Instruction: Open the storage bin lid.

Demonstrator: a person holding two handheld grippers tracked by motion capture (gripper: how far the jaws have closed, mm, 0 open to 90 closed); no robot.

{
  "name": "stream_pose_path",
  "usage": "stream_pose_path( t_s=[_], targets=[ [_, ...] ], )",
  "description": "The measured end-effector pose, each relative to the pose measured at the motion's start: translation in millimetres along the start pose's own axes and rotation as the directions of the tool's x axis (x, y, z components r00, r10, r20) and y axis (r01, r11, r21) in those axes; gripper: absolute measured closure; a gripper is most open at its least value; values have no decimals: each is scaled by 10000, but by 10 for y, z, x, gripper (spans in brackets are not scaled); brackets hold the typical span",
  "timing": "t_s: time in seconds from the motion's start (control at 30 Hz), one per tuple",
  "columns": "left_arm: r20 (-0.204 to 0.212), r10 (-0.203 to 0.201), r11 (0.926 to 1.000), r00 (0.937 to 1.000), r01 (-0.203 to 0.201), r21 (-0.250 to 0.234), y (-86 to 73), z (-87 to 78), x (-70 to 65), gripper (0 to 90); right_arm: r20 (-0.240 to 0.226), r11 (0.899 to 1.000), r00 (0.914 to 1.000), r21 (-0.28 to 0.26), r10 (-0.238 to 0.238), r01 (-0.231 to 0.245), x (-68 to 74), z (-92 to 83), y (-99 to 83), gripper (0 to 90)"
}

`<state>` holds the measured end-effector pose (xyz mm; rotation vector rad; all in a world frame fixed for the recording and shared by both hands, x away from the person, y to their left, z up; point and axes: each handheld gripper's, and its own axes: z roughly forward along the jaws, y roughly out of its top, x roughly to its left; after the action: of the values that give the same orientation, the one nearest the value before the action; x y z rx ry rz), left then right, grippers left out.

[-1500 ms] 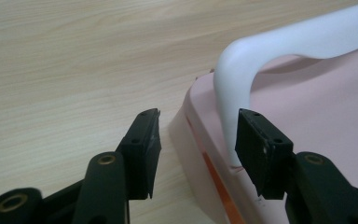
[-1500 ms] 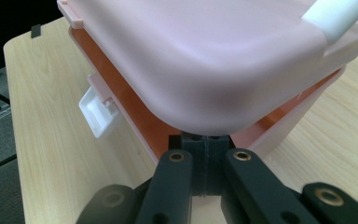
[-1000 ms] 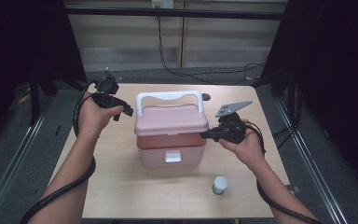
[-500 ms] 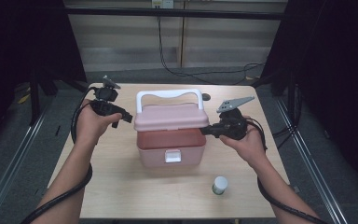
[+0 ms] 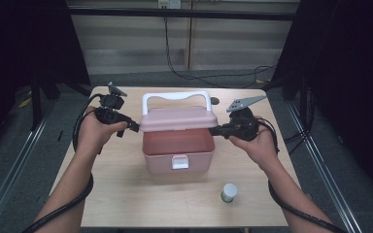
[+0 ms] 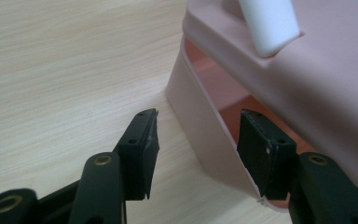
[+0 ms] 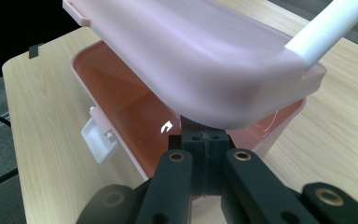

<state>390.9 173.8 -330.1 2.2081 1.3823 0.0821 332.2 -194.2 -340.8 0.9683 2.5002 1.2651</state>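
Left claw (image 5: 135, 127) half-open astride pink box (image 5: 177, 155) side wall, pads not pressing; right claw (image 5: 213, 130) fully closed under the raised lid (image 5: 178, 119).

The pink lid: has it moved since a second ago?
Yes. The pink lid has lifted at its front edge, away from the box, exposing the interior.

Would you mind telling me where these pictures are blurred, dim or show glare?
High view: table evenly lit, surroundings dark. Left gripper view: the white handle and lid look soft, the wood grain sharp. Right gripper view: the lid is blurred, with a small bright glint inside the box.
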Motion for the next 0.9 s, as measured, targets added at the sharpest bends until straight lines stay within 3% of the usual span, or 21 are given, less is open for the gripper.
stream_pose_path(
  t_s=[0.23,0.47,0.9],
  targets=[
    [125,306,9995,9995,-307,105,5,-3,-71,472,35,10000,10000,-60,75,-75,-12,-36,42,900],
    [245,350,9994,9991,-351,48,9,-29,-88,466,109,9998,9999,-202,78,-76,-15,-62,85,900],
    [411,58,9997,9991,-48,-233,6,-88,-49,454,74,9997,9999,-238,105,-103,-16,-17,128,900]
  ],
)
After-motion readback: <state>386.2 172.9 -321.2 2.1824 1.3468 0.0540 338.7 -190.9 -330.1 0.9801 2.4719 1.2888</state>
